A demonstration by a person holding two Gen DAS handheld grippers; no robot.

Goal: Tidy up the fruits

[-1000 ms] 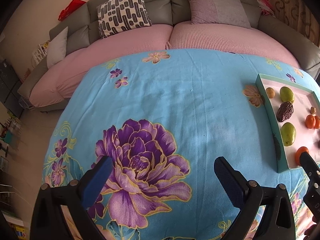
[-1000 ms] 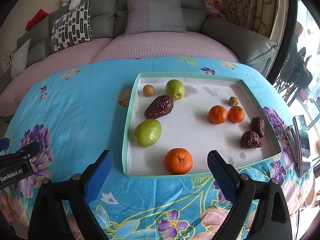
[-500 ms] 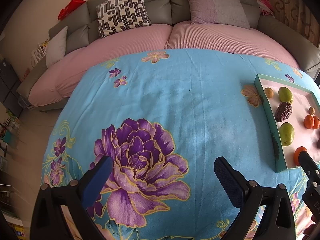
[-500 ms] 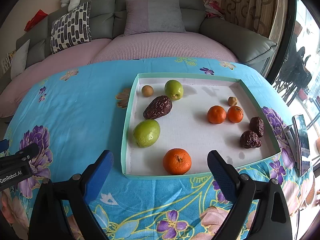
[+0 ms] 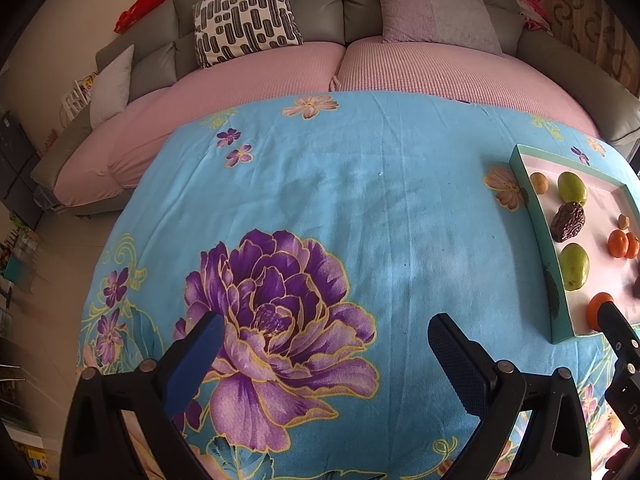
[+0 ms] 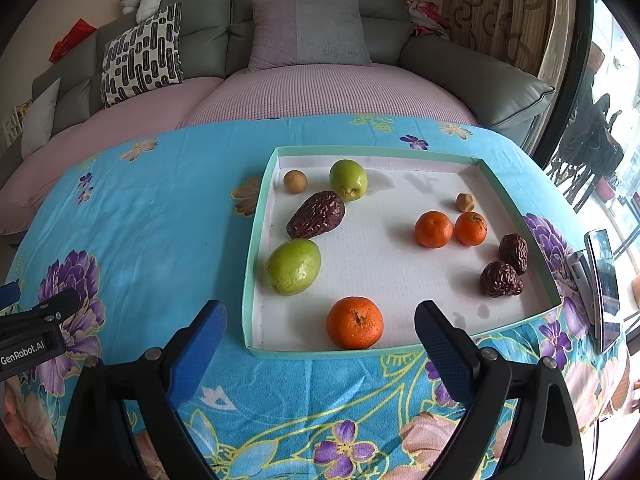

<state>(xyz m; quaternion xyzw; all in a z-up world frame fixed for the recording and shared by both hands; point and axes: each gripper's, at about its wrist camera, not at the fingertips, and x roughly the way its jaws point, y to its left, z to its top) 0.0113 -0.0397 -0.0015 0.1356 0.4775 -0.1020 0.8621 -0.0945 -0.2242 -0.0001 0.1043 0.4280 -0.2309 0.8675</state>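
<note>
Hovering low over the near rim of the tray [image 6: 256, 240], the right gripper [image 6: 320, 336] stands spread wide and empty, its blue pads [image 6: 196, 344] framing the nearest orange [image 6: 354, 322], which sits just inside that rim, straight ahead between the jaws. Fruit, all in the tray: two more oranges [image 6: 433, 229] side by side toward the right; two green fruits, one [image 6: 294, 266] near the left wall, one [image 6: 348, 179] toward the far side; a large date [image 6: 317, 215] lying between them, long axis slanting from near-left to far-right; two smaller dates [image 6: 501, 279] by the right wall; two small brown fruits [image 6: 295, 181] farther back. Left gripper [image 5: 320, 340]: likewise splayed and holding nothing, over the purple flower [image 5: 276, 304] on the cloth [image 5: 360, 200], the tray [image 5: 554, 280] well off to its right. Judgement: the right gripper is much the nearer, and the orange, being round, needs no wrist turn, only a short advance. Surface: soft blue floral cloth, faintly creased. Room: grey sofa [image 6: 472, 76] with pink covers and cushions [image 6: 140, 56] behind; curtain and window at right; a phone [image 6: 604, 280] standing at the table's right edge.
</note>
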